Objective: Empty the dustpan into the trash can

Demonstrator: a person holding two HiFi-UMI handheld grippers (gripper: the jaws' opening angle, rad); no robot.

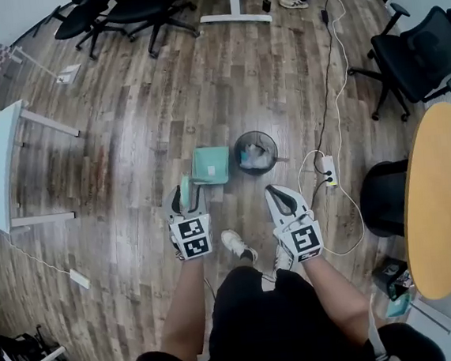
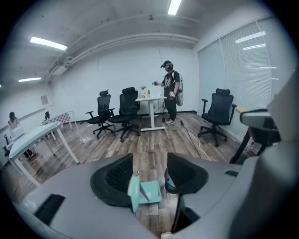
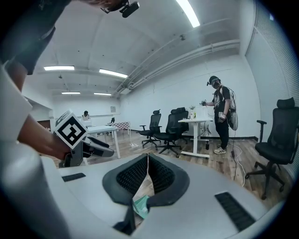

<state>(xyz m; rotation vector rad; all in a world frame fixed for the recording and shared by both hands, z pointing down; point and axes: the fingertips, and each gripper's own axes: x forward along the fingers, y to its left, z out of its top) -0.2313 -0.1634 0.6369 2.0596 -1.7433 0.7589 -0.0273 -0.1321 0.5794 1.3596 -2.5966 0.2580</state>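
Wood floor point(image 1: 125, 130) — dustpan point(image 1: 210, 166) beyond left gripper point(image 1: 186, 195)

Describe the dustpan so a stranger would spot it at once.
From the round yellow table at the head view's right edge, go left across the wood floor to the black mesh trash can. The dustpan sits just left of it: flat, square and teal where the can is round and black.

Both bare forearms point(image 1: 188, 298) reach forward and downward; the left gripper point(image 1: 186, 197) has its jaws spread wide, gripping nothing; just to its right, the right gripper point(image 1: 279, 197) has jaws closed together, empty.
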